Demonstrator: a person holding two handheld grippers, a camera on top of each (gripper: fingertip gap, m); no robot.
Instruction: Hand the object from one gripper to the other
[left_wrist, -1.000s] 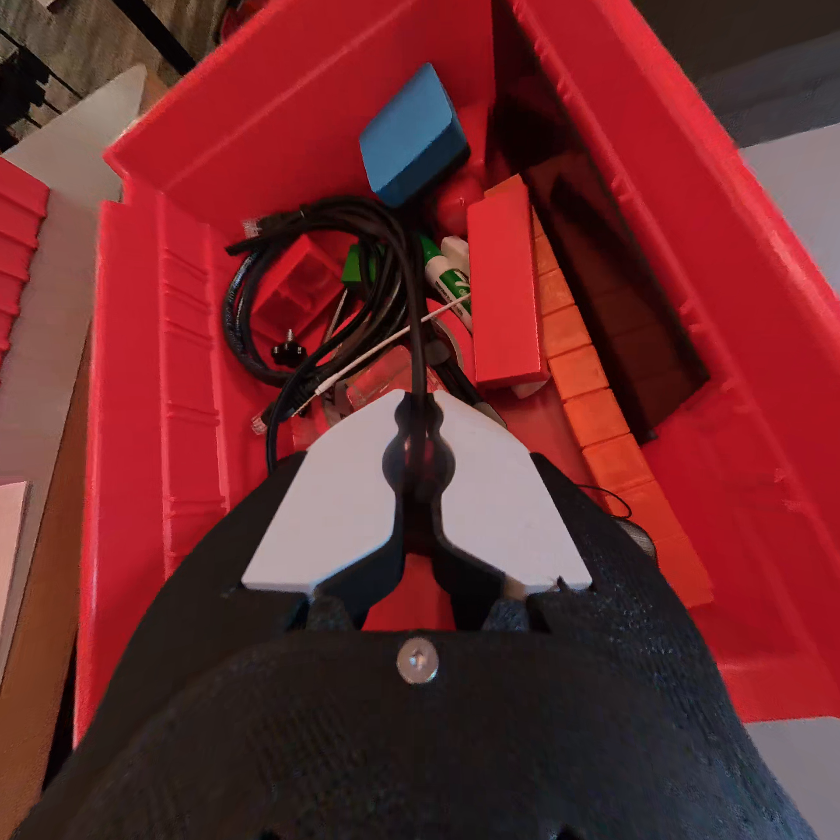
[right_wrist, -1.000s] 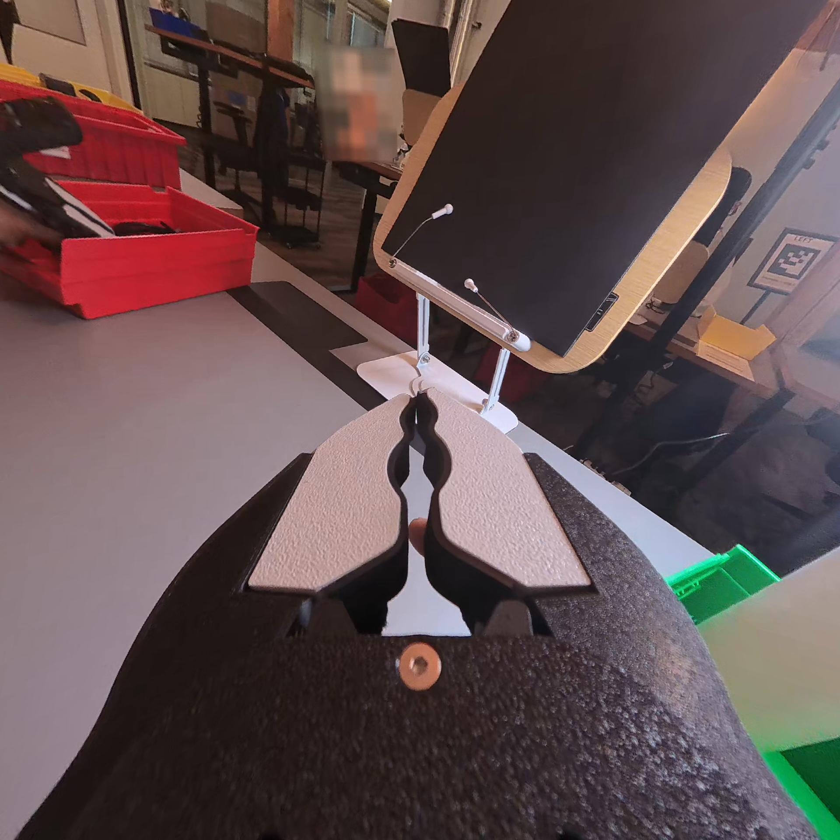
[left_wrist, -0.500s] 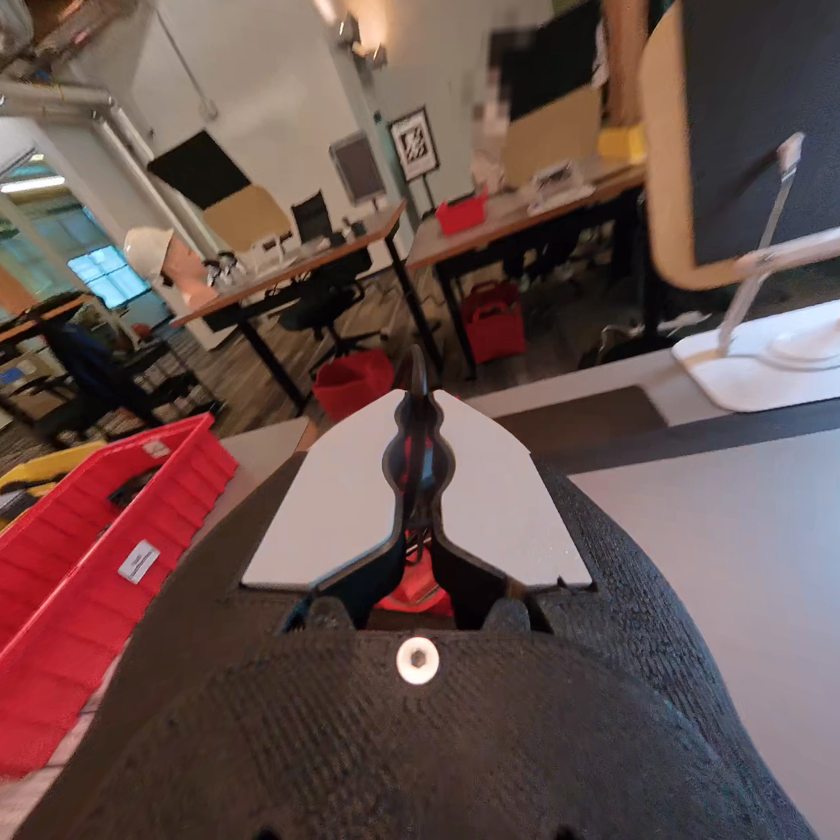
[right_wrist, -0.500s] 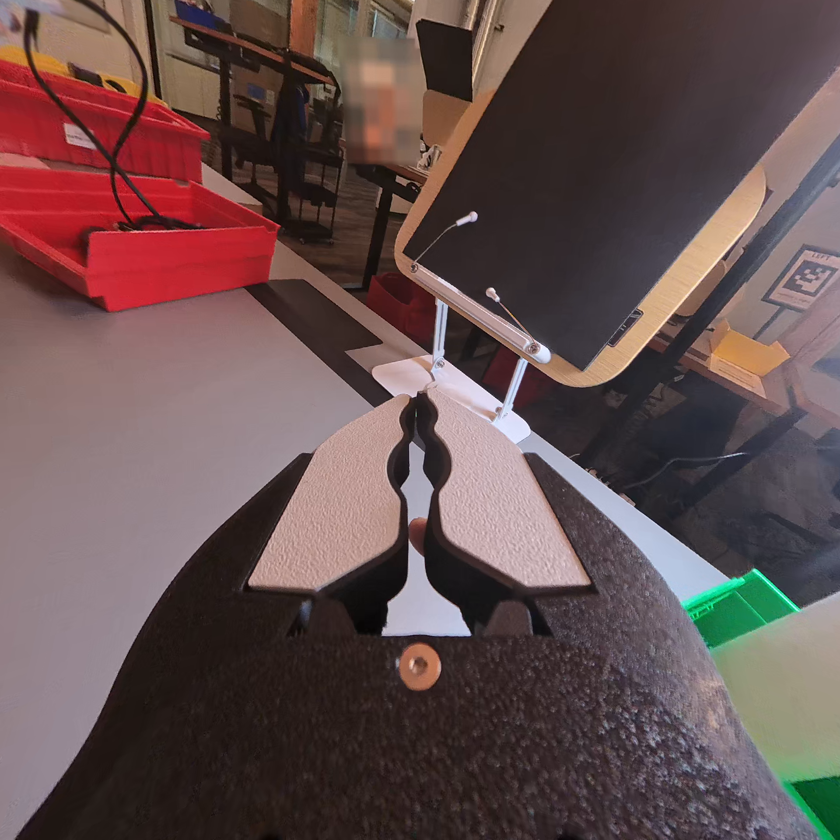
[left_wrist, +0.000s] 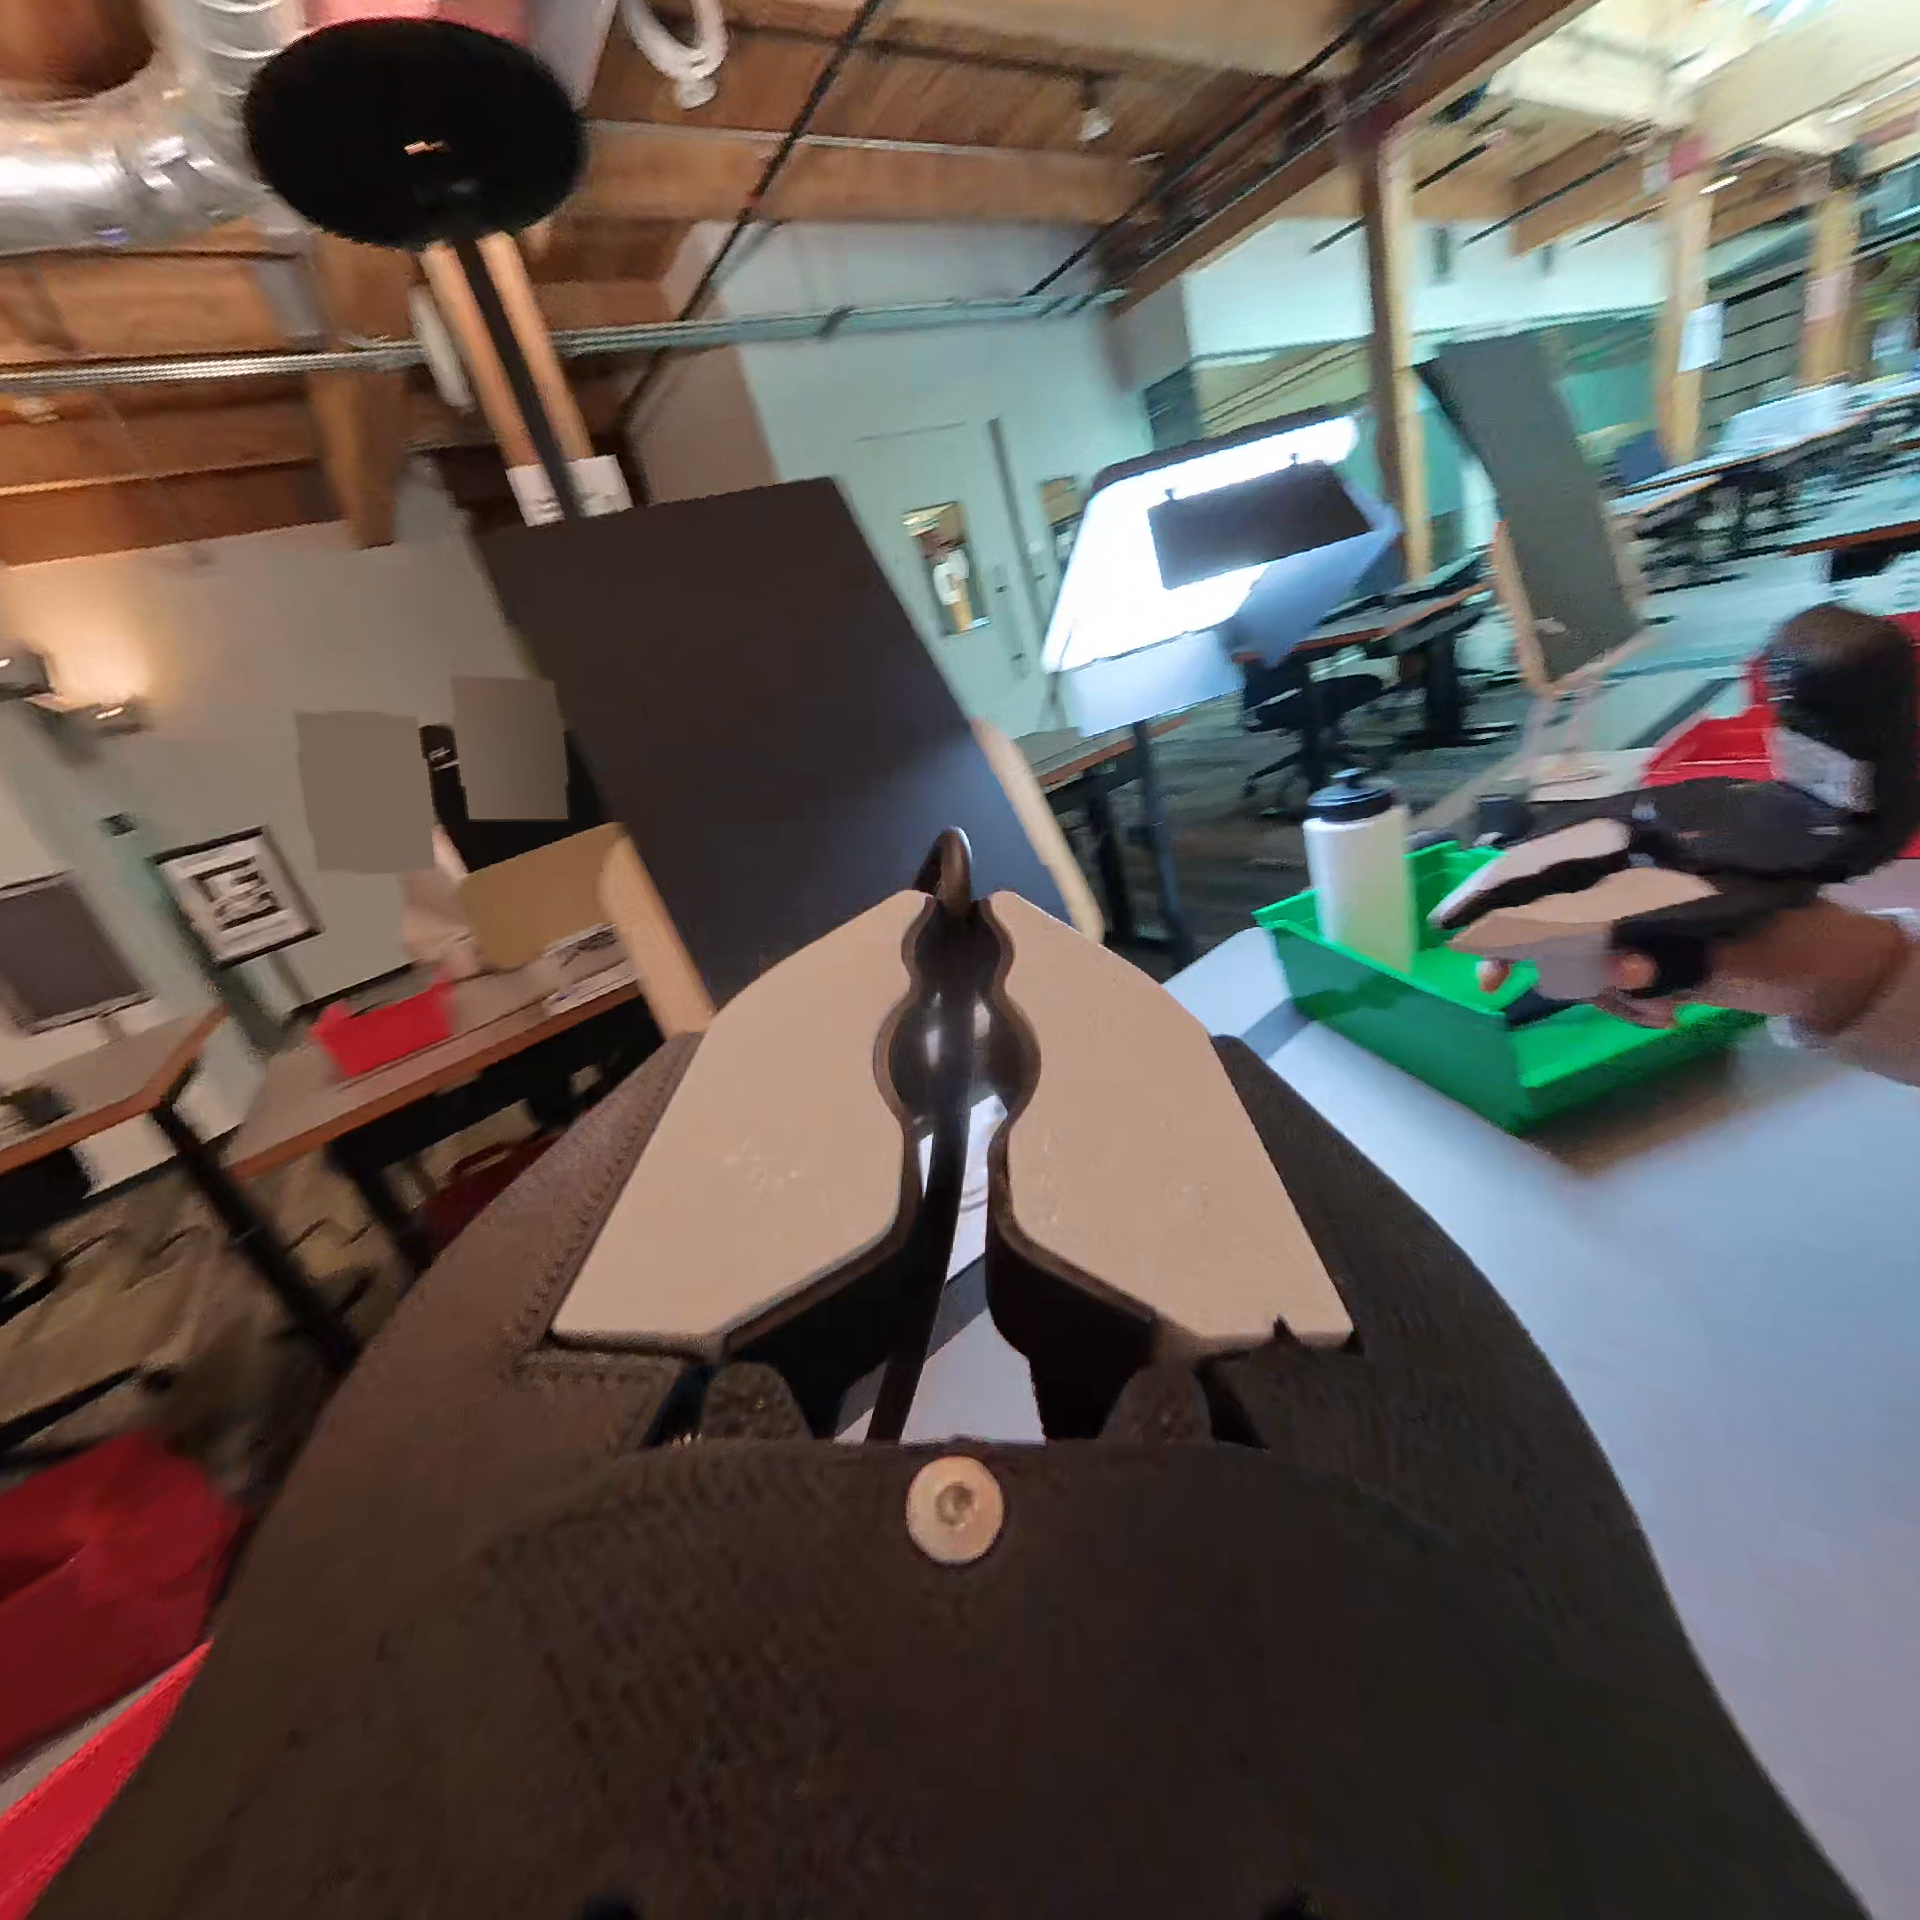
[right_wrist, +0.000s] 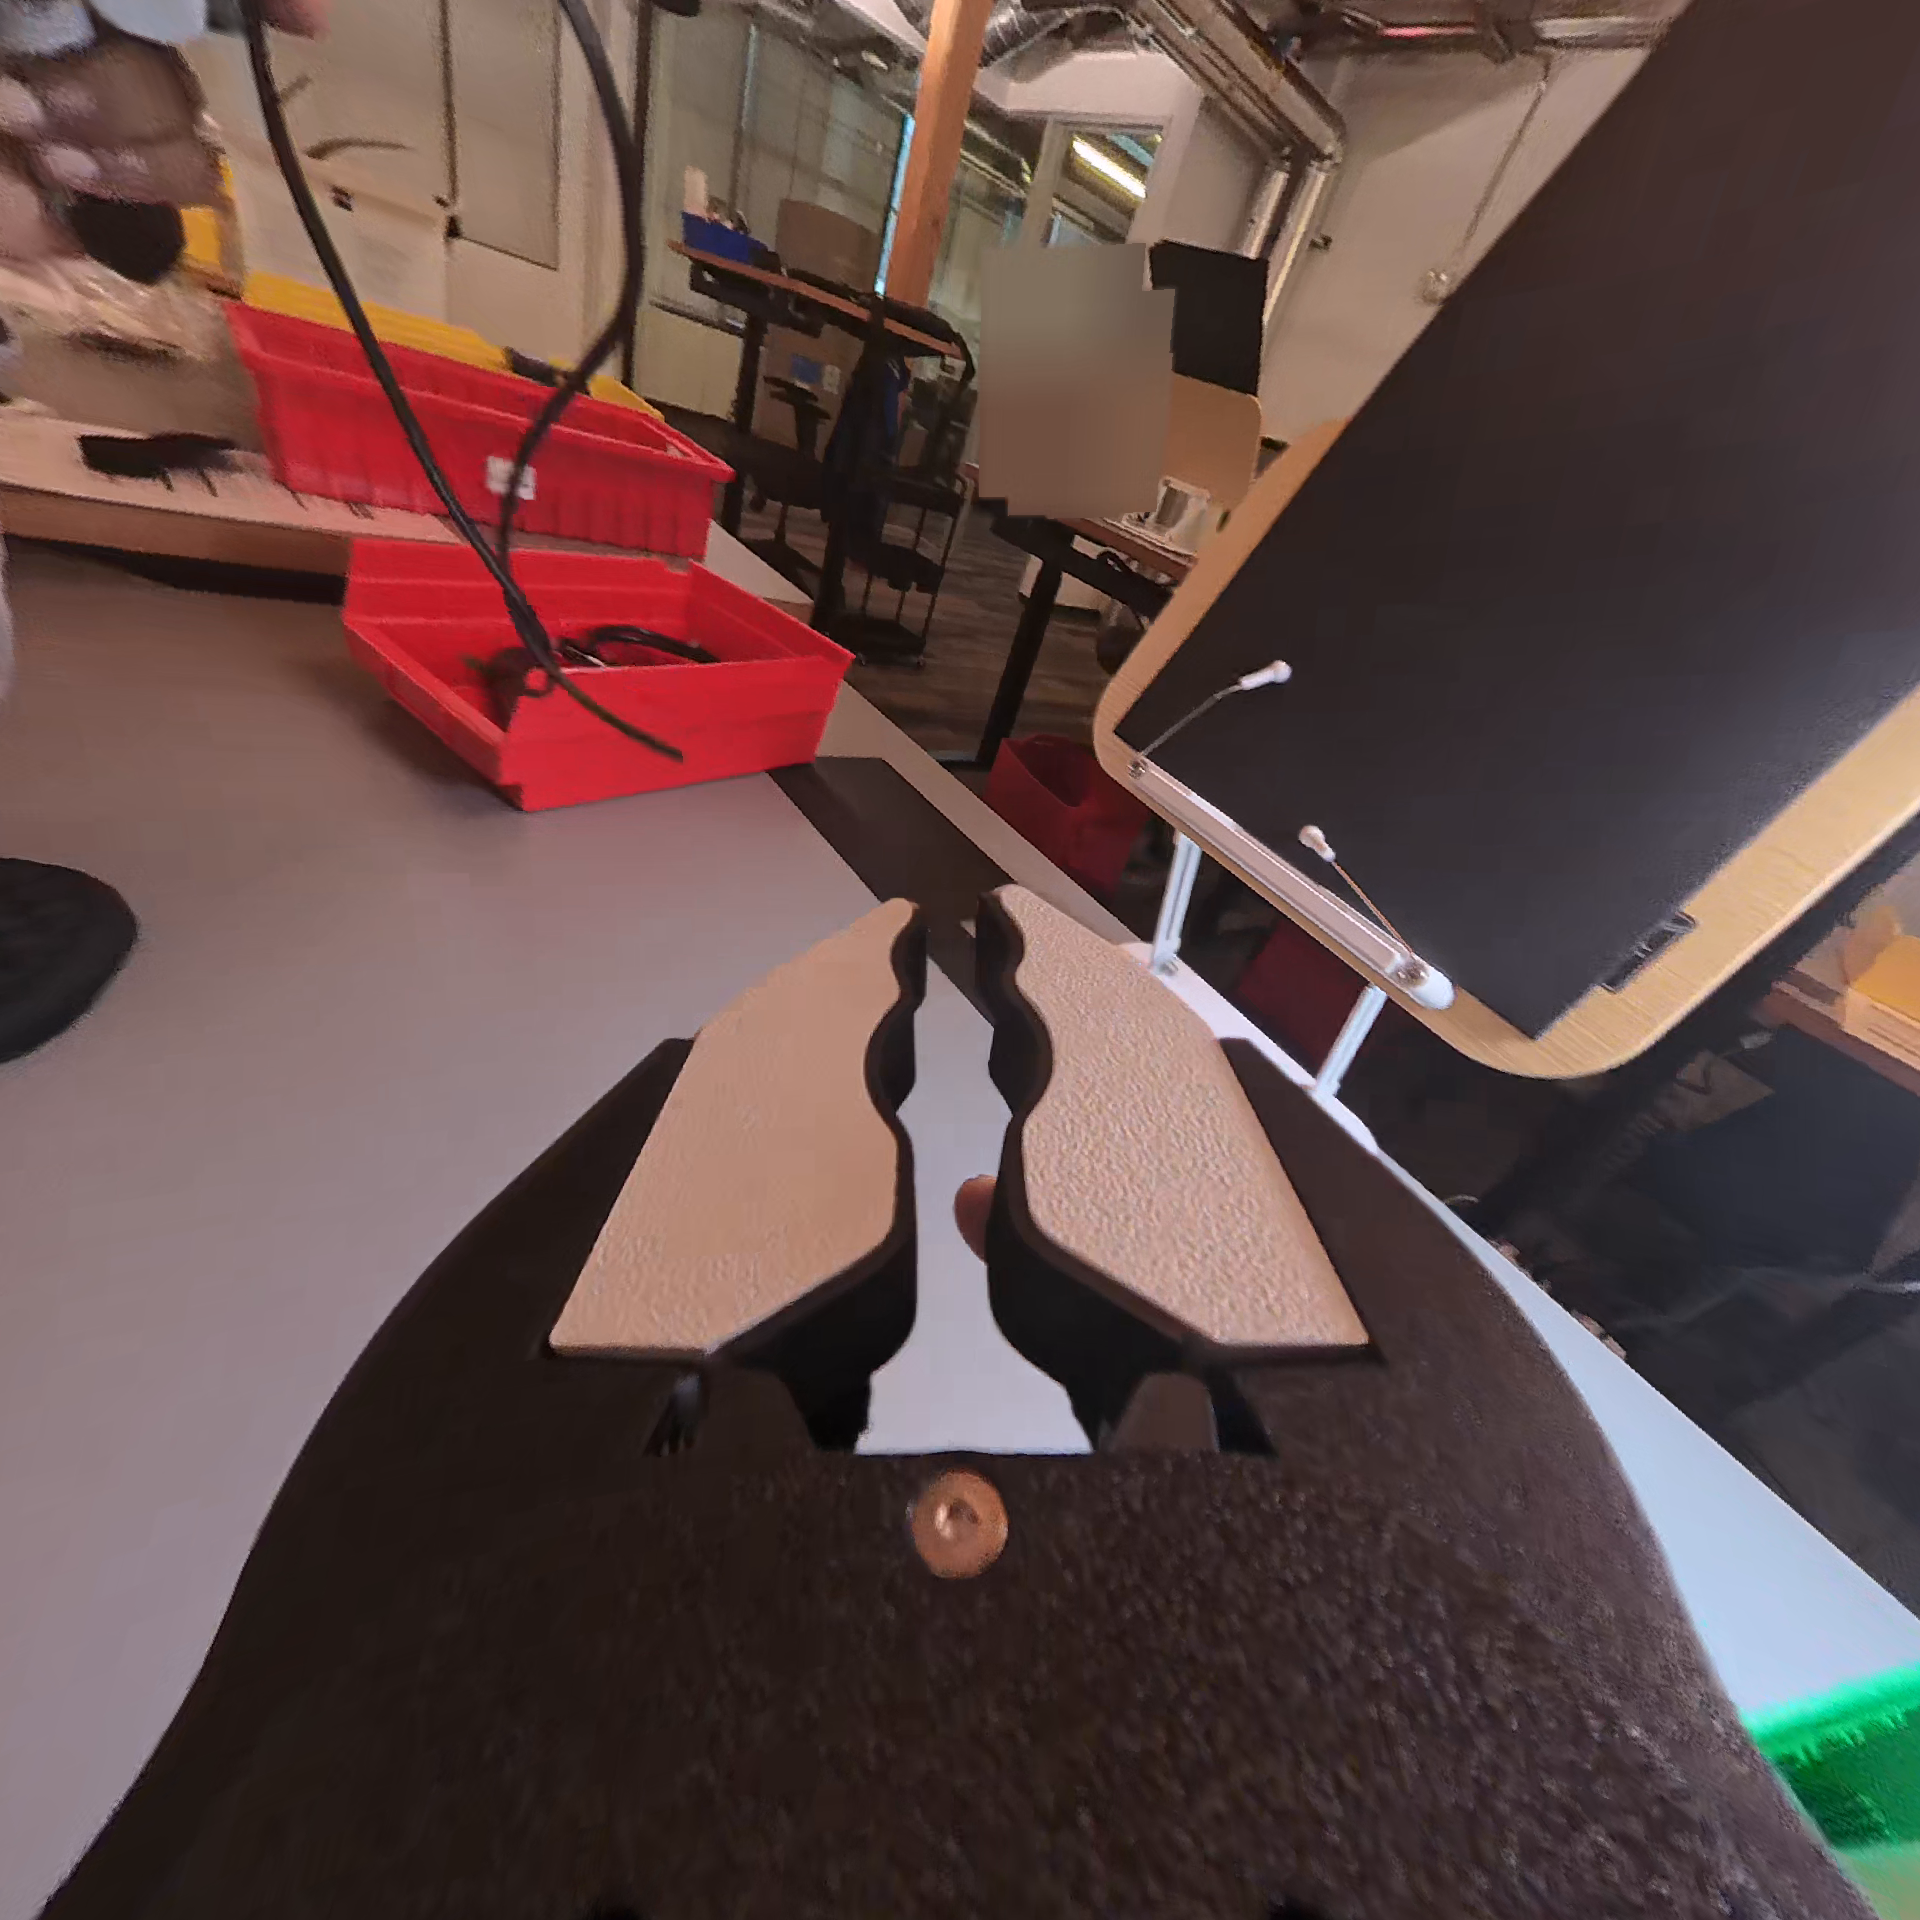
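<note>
Since the earlier frames, the black cable (left_wrist: 951, 1060) has been lifted clear of the red bin (right_wrist: 623, 717) and swung toward the right hand-held gripper (right_wrist: 948, 914), whose pads are now parted and empty. The left hand-held gripper (left_wrist: 954, 914) is clenched on the cable, a thin, round, flexible cord looped above the textured grey pads. Its slack tail is seen trailing into the rigid plastic bin on the smooth grey counter (right_wrist: 364, 1039); snagging there, or slipping during transfer, is judged the main risk.

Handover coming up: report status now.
Left gripper shut on black cable. Right gripper open, empty. Cable's tail trails into red bin.
</note>
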